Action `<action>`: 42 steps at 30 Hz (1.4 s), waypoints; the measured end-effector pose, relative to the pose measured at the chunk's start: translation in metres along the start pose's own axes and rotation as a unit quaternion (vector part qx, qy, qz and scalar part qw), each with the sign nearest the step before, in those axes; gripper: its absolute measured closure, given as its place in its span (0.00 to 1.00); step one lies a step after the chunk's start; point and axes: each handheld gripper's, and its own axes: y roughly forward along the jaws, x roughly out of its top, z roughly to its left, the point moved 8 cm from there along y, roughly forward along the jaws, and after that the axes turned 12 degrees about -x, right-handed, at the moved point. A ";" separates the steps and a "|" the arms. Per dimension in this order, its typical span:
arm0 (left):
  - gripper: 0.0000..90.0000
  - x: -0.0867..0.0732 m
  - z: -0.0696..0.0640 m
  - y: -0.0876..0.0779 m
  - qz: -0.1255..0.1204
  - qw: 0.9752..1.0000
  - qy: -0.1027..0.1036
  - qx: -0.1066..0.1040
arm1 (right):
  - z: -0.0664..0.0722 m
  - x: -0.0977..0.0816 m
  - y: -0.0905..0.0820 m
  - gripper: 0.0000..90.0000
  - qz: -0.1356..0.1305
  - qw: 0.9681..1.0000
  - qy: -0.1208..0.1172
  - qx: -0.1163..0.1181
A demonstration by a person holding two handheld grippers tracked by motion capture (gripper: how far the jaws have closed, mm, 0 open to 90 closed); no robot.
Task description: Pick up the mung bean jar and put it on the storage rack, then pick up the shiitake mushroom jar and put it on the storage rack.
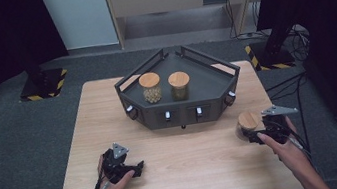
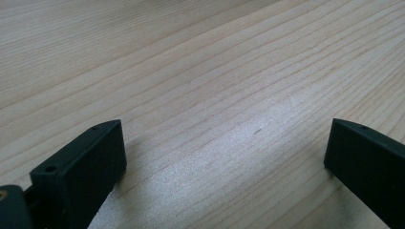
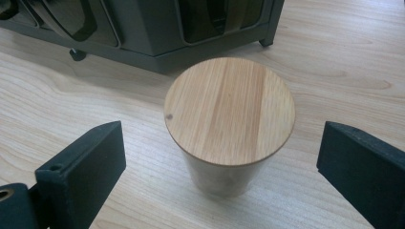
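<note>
A glass jar with a round wooden lid (image 3: pixel 229 109) stands upright on the wooden table (image 1: pixel 192 166), at the right front (image 1: pixel 248 122). My right gripper (image 3: pixel 224 167) is open, its jaws spread wide to either side of the jar without touching it; it shows at the jar's right side (image 1: pixel 254 135). On the dark angular rack (image 1: pixel 160 117) stand two more wooden-lidded jars, one with pale contents (image 1: pixel 151 87) and one with greenish contents (image 1: pixel 179 86). My left gripper (image 2: pixel 224 152) is open over bare wood near the table's front left (image 1: pixel 137 169).
The rack (image 3: pixel 143 33) fills the far middle of the table and stands just beyond the right jar. Bare table surface lies between the two grippers. Grey floor surrounds the table, with cables at the right (image 1: pixel 301 79).
</note>
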 end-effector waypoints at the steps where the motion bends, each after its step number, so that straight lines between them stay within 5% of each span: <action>1: 0.00 0.000 0.000 0.000 0.000 1.000 0.000 0.000 | 0.000 -0.001 0.000 0.03 0.001 1.000 0.001 0.000; 25: 0.00 0.000 0.000 0.000 0.000 1.000 -0.001 0.001 | -0.006 -0.022 0.014 0.03 0.018 1.000 0.020 -0.003; 42: 0.00 0.000 -0.001 0.000 0.000 1.000 -0.001 0.002 | -0.001 -0.021 0.026 0.03 0.025 1.000 0.006 -0.005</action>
